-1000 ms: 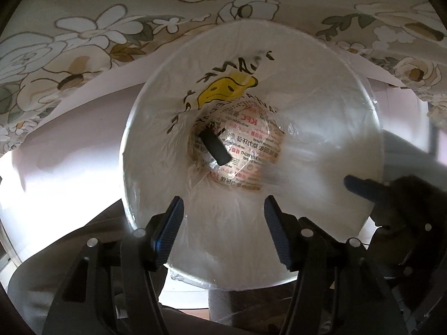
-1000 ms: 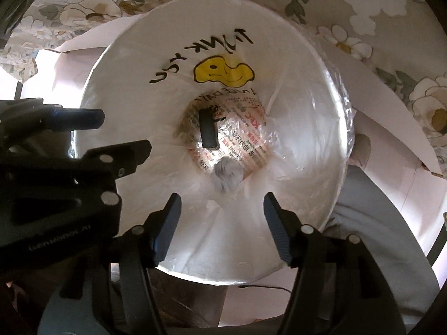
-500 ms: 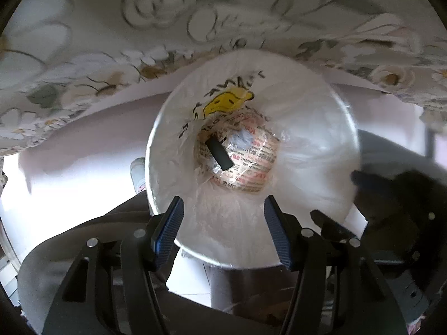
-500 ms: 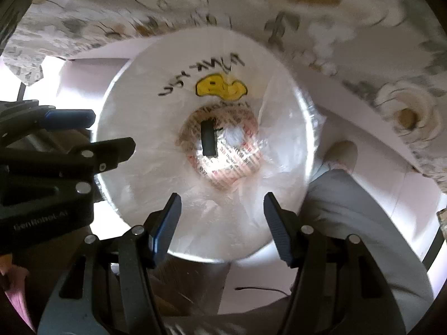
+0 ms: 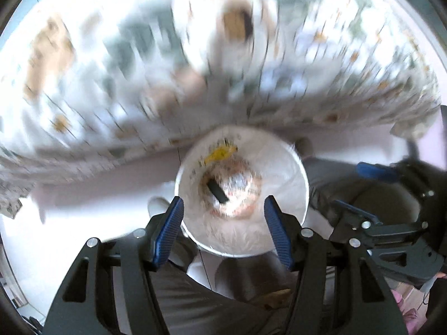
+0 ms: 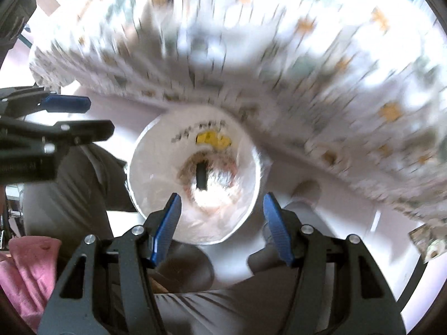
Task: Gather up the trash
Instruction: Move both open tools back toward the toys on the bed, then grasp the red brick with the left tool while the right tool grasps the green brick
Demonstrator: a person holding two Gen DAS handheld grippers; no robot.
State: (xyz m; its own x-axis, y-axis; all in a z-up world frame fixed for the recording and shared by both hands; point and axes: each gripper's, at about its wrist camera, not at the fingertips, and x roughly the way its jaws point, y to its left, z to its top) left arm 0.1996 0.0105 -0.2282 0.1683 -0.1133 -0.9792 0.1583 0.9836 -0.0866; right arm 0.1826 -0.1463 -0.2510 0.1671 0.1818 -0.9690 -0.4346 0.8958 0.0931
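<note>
Looking down into white bag-lined trash bin (image 5: 290, 195), black item (image 5: 217, 192) and printed wrappers at bottom, left gripper (image 5: 223, 234) and right gripper (image 6: 222, 227) above it, jaws apart, empty, blurred floral cloth (image 6: 321, 64) beyond.

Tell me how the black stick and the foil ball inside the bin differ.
The black stick is dark, long and straight-edged; the foil ball is silvery, rounded and crumpled. In the right wrist view the stick lies left of the ball, its long side running up the picture. Both lie at the bottom of the white bag-lined bin, on printed paper.
</note>
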